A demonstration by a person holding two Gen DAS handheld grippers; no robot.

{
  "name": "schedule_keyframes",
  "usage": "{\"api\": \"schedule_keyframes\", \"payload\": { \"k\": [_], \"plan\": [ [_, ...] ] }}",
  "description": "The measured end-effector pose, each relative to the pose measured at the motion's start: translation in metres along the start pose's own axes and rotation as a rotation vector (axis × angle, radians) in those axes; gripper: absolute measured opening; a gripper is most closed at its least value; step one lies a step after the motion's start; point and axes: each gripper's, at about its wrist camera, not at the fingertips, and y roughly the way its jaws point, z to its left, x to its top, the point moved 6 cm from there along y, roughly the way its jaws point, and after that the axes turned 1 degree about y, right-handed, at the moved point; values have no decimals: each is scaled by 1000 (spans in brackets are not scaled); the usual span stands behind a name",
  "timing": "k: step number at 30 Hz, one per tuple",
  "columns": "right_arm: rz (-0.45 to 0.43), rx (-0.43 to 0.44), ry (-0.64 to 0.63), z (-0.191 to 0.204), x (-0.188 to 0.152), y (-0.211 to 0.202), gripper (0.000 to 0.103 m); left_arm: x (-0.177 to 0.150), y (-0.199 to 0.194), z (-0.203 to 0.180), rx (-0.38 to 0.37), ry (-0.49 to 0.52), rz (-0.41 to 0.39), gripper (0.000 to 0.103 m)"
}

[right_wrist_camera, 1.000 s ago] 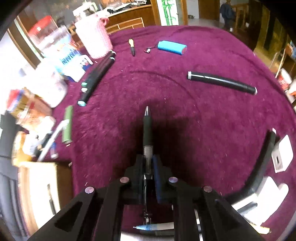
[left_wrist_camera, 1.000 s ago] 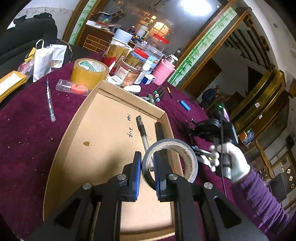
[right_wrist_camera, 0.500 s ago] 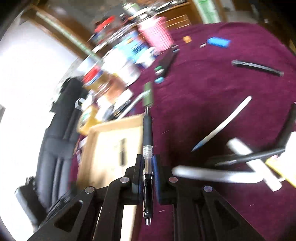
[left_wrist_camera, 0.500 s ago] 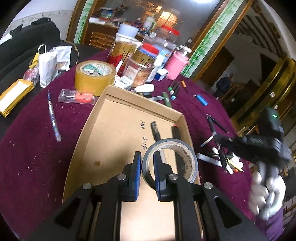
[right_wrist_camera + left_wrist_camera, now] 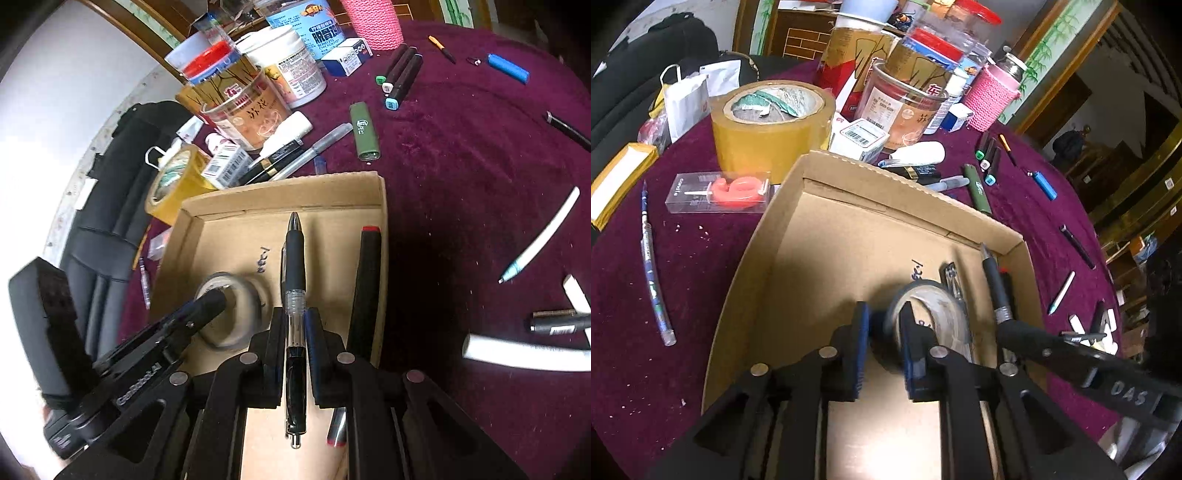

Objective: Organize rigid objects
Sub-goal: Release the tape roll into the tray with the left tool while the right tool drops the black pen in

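Observation:
A shallow cardboard box (image 5: pixel 827 221) lies on the purple tablecloth; it also shows in the right wrist view (image 5: pixel 382 206). My left gripper (image 5: pixel 882 332) is shut on the wall of a grey tape roll (image 5: pixel 934 306) low inside the box; the roll also shows in the right wrist view (image 5: pixel 236 306). My right gripper (image 5: pixel 295 328) is shut on a black pen (image 5: pixel 295 266) and holds it over the box, tip pointing to the far wall. The pen also shows in the left wrist view (image 5: pixel 995 280). A black marker with a red end (image 5: pixel 365 280) lies along the box's right wall.
A brown tape roll (image 5: pixel 772 122), jars (image 5: pixel 905 99), a pink knitted cup (image 5: pixel 991 96) and a candle pack (image 5: pixel 720 192) crowd behind the box. Markers (image 5: pixel 400 77), a green lighter (image 5: pixel 365 131), a blue lighter (image 5: pixel 508 68) and white pens (image 5: pixel 539 236) lie right of it.
My right gripper has carried the black pen left from the cloth to over the box. My left gripper has lowered the grey tape roll into the box.

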Motion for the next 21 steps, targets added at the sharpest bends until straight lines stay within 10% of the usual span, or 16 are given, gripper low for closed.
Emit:
{"api": "schedule_keyframes", "payload": {
  "k": [4,11,21],
  "plan": [
    [-26,-74,-37,0,6,5,12,3,-1,1,-26,-11,-18,53],
    [-121,4,-23,-9,11,-27,46,-1,-20,0,-68,-45,-49,55],
    [-363,-28,-17,-63,-28,-122,53,-41,-55,-19,-89,-68,-75,65]
  ]
}}
